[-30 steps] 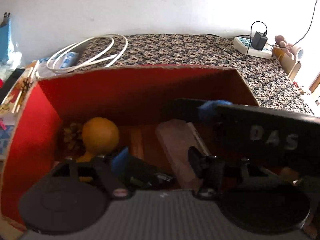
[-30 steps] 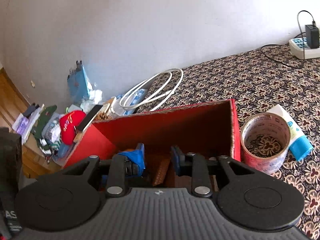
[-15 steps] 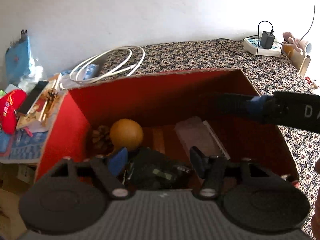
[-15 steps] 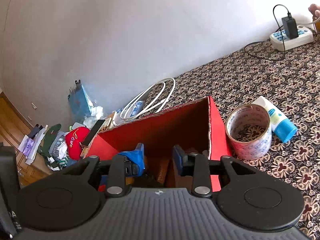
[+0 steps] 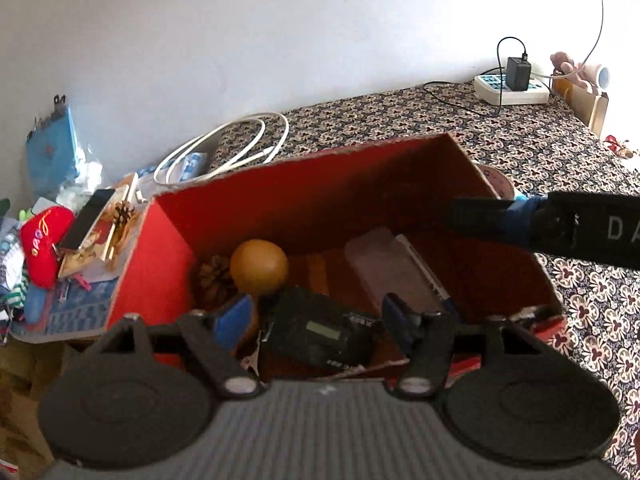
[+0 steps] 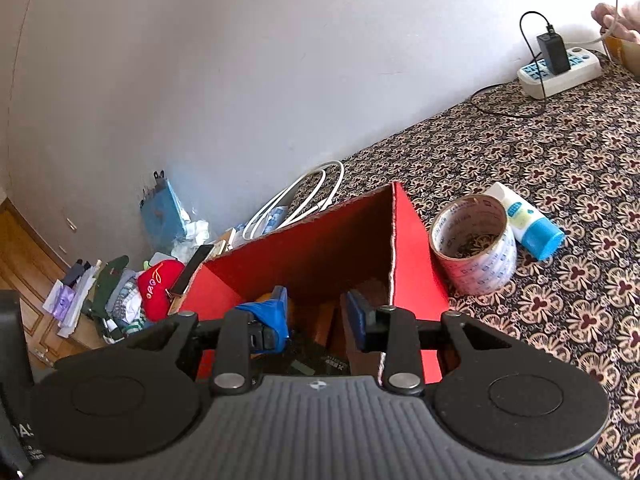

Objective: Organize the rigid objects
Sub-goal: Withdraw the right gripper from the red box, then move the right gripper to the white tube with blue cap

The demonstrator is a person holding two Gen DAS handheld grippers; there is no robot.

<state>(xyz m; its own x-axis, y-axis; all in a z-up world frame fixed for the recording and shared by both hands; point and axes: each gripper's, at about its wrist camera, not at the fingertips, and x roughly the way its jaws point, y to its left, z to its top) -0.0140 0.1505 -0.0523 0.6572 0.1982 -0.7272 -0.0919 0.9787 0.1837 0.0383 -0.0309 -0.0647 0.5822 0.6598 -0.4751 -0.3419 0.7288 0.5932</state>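
An open red box (image 5: 360, 184) stands on the patterned cloth. Inside lie an orange (image 5: 259, 266), a pine cone (image 5: 212, 280), a black device with a small screen (image 5: 320, 332) and a flat greyish case (image 5: 388, 272). My left gripper (image 5: 316, 316) hovers over the box's near side, its jaws opening; the black device lies below the gap, untouched by the pads. My right gripper (image 6: 316, 312) stands open over the box's (image 6: 412, 256) right end, holding nothing. Its finger (image 5: 480, 216) reaches in from the right in the left wrist view.
A tape roll (image 6: 476, 248) and a white tube with a blue cap (image 6: 528, 224) lie right of the box. Behind it are a coiled white cable (image 6: 304, 200) and a power strip (image 6: 560, 68). A red cushion (image 6: 156, 288) and clutter lie to the left.
Both grippers have drawn back and up from the box, which looks smaller now. The right gripper's jaws have widened, and it has slid to the right out of the box.
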